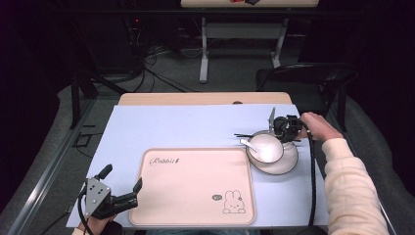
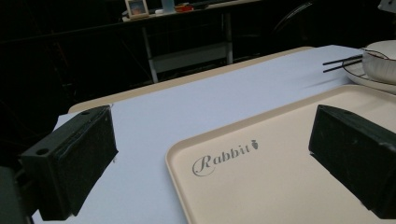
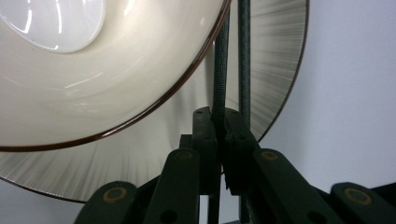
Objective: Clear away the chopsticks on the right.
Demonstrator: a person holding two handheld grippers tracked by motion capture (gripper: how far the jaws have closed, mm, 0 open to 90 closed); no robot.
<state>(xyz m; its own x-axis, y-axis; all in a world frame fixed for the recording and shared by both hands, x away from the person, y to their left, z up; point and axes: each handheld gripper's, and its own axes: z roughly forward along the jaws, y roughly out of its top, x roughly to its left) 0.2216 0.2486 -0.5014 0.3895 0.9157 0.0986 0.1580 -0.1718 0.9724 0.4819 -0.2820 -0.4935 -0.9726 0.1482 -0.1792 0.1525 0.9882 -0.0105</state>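
Floor: grey carpet, black cables trailing across it.
Furniture: white-legged table at the back; black chair beside the worktop.
Light: dark surroundings.

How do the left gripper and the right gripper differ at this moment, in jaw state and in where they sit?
The left gripper has its jaws spread wide with nothing between them; the right gripper is shut on the chopsticks. The left gripper sits at the near left corner of the tray, over the mat; the right gripper is at the far right, beside the bowl on its plate. Both are hand-held, with black jaws.
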